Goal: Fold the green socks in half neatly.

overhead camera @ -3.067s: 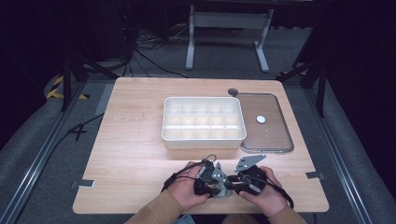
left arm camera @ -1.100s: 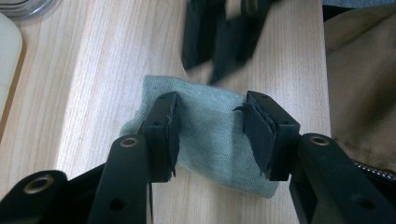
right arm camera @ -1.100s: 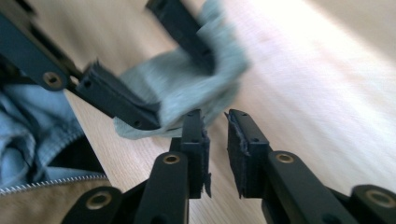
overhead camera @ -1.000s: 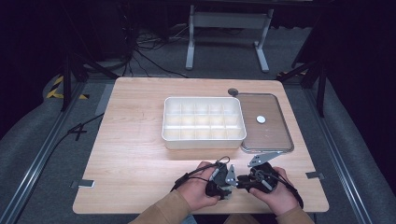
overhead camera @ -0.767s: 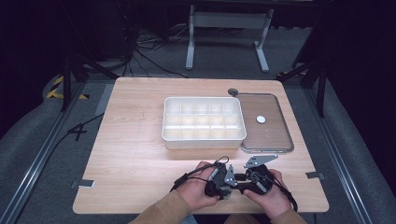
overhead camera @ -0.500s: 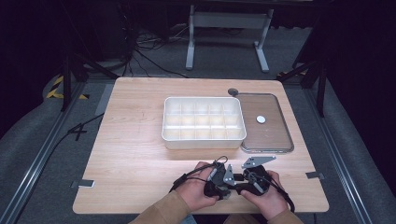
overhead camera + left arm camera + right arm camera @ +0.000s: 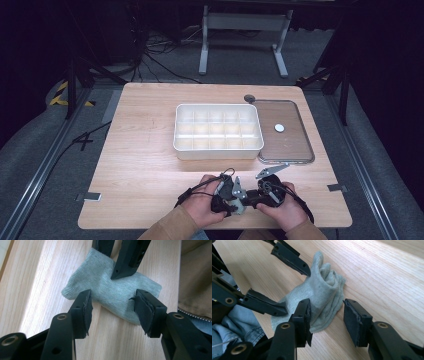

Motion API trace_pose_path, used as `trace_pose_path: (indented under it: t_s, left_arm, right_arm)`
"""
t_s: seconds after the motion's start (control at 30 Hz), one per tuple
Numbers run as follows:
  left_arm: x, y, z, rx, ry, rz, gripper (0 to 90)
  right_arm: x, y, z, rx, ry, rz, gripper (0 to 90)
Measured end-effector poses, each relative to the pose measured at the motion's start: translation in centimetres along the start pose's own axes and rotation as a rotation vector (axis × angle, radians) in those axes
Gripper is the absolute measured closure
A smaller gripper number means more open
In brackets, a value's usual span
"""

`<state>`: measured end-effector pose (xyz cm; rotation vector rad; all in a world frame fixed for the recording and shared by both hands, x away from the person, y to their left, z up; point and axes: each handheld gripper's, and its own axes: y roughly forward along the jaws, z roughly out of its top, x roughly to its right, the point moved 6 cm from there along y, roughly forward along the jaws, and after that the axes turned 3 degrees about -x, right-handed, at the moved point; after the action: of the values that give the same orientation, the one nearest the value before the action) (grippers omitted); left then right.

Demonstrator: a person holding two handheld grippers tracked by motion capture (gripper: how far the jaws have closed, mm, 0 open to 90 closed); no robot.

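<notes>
Dark floor and cables surround a pale wooden table (image 7: 150, 150) carrying a white compartment tray (image 7: 218, 131) with a clear lid (image 7: 285, 132) just beside it. At the near edge both hands meet — the left hand (image 7: 200, 205) and right hand (image 7: 280, 207) hold their grippers nose to nose. The left gripper (image 7: 112, 311) has its jaws apart, straddling a grey-green sock (image 7: 110, 293) lying flat on the wood. The right gripper (image 7: 325, 320) is likewise spread, one pad against the sock's bunched end. From above, the hands and grippers cover the sock — it is hard to make out there.
</notes>
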<state>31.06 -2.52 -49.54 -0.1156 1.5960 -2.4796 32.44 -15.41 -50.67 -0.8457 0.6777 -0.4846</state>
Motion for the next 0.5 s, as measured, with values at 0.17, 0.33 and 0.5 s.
trace_pose_path:
  t_s: [0.17,0.33,0.5]
  left_arm:
    - [0.01,0.16,-0.35,0.002,-0.022,0.009,49.0]
    - [0.14,0.15,-0.51,0.005,-0.038,0.015,48.7]
    - [0.17,0.15,-0.65,0.008,-0.037,0.022,48.5]
  right_arm:
    - [0.14,0.32,0.25,-0.019,0.022,0.051,56.7]
    - [0.04,0.57,0.53,-0.031,0.019,0.074,59.2]
    - [-0.01,0.83,0.63,-0.036,0.033,0.110,63.4]
